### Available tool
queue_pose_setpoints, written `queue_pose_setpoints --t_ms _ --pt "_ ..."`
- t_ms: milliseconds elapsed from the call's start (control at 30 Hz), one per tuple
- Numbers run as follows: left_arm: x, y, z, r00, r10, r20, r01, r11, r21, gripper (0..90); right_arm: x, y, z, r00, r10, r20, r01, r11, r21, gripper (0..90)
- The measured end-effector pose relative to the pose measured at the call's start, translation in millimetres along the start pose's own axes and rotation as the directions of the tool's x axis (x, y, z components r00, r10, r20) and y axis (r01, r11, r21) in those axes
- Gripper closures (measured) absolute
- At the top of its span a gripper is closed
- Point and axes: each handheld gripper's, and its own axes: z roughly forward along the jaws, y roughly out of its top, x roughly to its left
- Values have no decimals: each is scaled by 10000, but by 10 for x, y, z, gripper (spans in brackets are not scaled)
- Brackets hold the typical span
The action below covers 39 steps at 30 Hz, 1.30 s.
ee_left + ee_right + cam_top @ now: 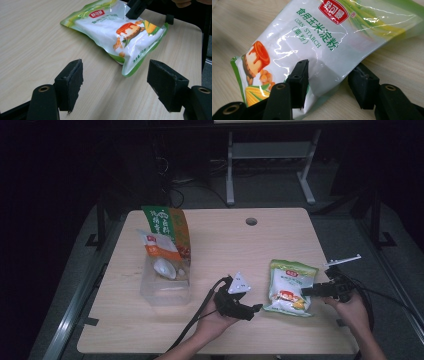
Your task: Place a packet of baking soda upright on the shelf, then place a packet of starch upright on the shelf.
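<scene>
Worktop [215, 245] of pale wood carries two groups of things: toward its left a clear plastic bin [165, 287] with other food pouches [167, 237] standing in it, and toward its right the corn starch bag [290, 287], which lies flat. The step in hand seems to be the grasp of this bag. The right gripper [328, 82] has its jaws on both sides of the bag's edge, one over and one beside it, not yet pressed together. The left gripper [115, 86] is wide open, near the bag's lower corner, holding nothing. Next, I judge, the right jaws must close firmly on the slippery film before any lift toward the bin.
</scene>
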Motion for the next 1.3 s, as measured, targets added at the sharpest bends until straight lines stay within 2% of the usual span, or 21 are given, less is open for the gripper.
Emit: queue_pose_setpoints --t_ms 33,167,267,433,800,933,967,1000,1200,1300 --pt "3 3 -8 10000 4 -5 -4 10000 -26 283 3 1 -2 9999 -123 47 123 9999 22 498" --pt "17 3 -12 10000 61 35 -61 9999 101 283 1 2 2 10000 -5 9 5 10000 52 486" --pt "29 2 -8 10000 26 18 -26 10000 78 282 0 -4 6 9999 -120 45 120 9999 -40 485" --pt "26 -14 1 10000 -81 29 81 9999 104 281 5 -13 5 10000 64 74 -63 9999 -103 470" --pt "37 -17 -3 9999 -55 -92 55 10000 3 264 -16 4 20 9999 111 83 -110 9999 -92 440" --pt "29 -16 15 9998 -173 -39 173 9998 56 264 -9 3 19 10000 96 -7 -96 9999 -129 470" --pt "37 -13 18 10000 -35 -16 35 9999 135 265 -6 4 16 10000 25 -11 -25 9999 -103 484" --pt "24 -11 34 9999 -161 22 161 9998 89 265 -2 5 15 10000 38 -31 -38 10000 -81 492" --pt "1 14 127 9994 -152 299 141 9993 357 271 28 -1 56 9986 52 -517 -54 10000 -29 513" --pt "-9 30 156 9990 -276 338 267 9993 274 275 89 -7 81 9980 -35 -637 37 10000 25 509"
